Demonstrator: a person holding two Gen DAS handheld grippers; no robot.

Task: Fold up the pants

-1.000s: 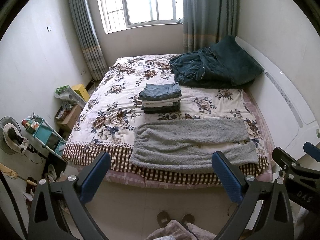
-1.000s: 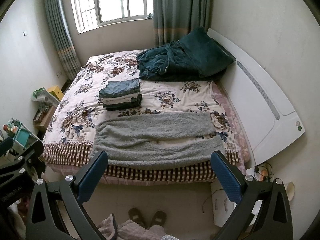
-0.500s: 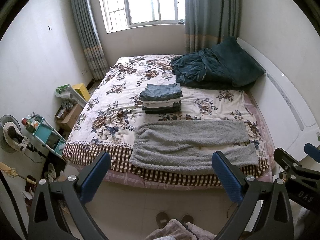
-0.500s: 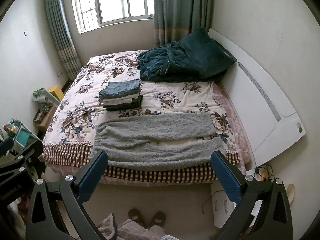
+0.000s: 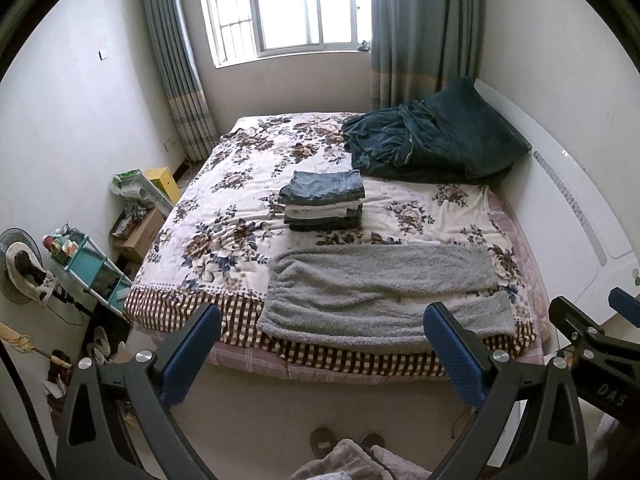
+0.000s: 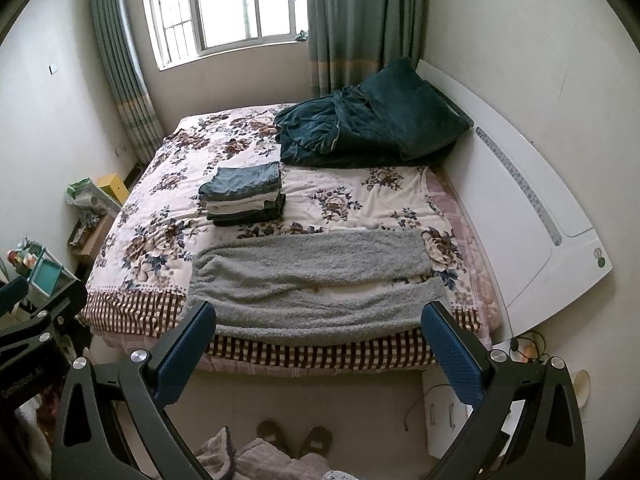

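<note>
Nothing has shifted; both tools, left [image 5: 320, 340] and right [image 6: 318, 338], hover spread; soft, limp fleece pants [image 5: 384, 292], best pinched at waistband corners

Black tongs [image 5: 320, 320], blue ribbed pads [image 5: 454, 358], silver screws, brown slippers [image 6: 296, 438]

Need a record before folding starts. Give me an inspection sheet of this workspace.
Surface: floral-quilted bed.
Job's things: fuzzy grey pants spread flat along the near edge, unfolded.
Clutter: stack of folded clothes mid-bed; crumpled dark teal blanket by the white headboard.
Grippers: left tool and right tool open, short of the bed, holding nothing.
Cables: thin cord on floor near the headboard.
Surroundings: window, grey-green curtains, teal shelf rack.
</note>
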